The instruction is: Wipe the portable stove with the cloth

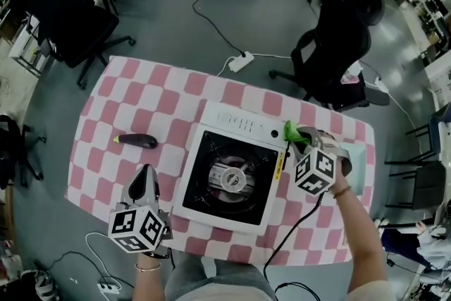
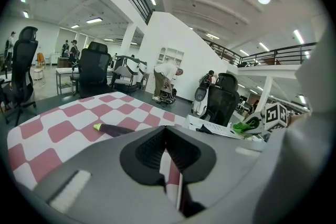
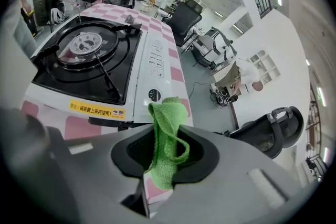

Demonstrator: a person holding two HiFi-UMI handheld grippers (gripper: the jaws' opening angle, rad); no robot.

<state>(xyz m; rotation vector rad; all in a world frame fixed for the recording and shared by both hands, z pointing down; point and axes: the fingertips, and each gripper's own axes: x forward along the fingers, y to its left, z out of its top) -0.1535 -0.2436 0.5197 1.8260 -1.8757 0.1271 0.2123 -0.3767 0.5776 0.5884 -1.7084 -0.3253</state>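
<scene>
The white portable stove [image 1: 243,127] with a black burner top sits mid-table, its control strip at the far side. My right gripper [image 1: 301,139] hovers by the stove's far right corner, shut on a green cloth [image 1: 293,132]. In the right gripper view the cloth [image 3: 165,139] hangs bunched between the jaws, just above the stove's [image 3: 152,65] knob edge. My left gripper [image 1: 146,173] rests near the table's front left, beside the stove, shut with nothing in it. In the left gripper view the stove [image 2: 210,126] lies ahead to the right.
A black pen-like object [image 1: 137,140] with a yellow-green tip lies on the pink checkered tablecloth [image 1: 176,91], left of the stove. A pale green board [image 1: 361,164] lies at the table's right edge. Black office chairs [image 1: 338,46] and a power strip [image 1: 240,61] stand beyond the far edge.
</scene>
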